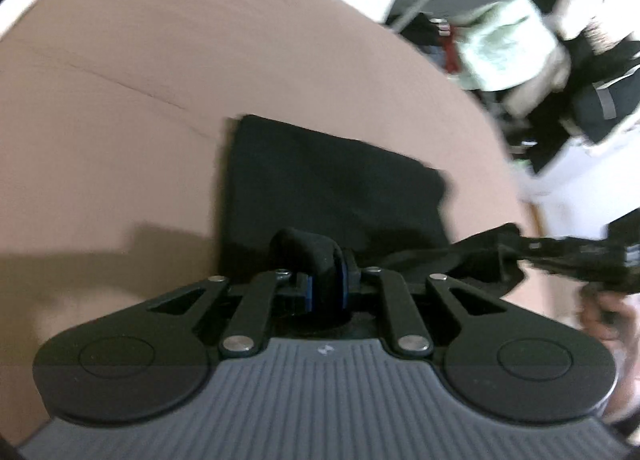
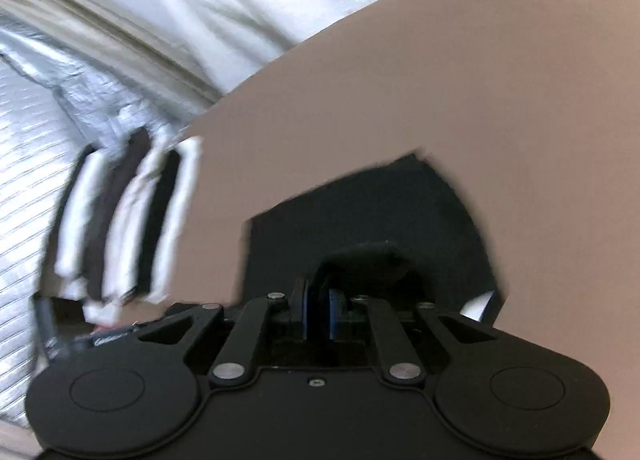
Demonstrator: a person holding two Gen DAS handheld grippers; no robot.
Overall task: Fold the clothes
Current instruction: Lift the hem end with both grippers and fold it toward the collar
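Brown table (image 1: 160, 80) lay under our black cloth (image 1: 328, 180). Our left gripper (image 1: 326, 290) pinched one edge tight, and our right gripper (image 2: 318, 314) pinched another. We needed to pull evenly, keeping both corners level.

Motion blur smears the striped cloth (image 2: 124, 220) and the clutter (image 1: 520, 48) beyond the brown surface's (image 1: 200, 60) edge.

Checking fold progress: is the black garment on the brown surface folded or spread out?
Partly folded: the black fabric garment lies as a flat rectangle, its near edge bunched in the left tool.
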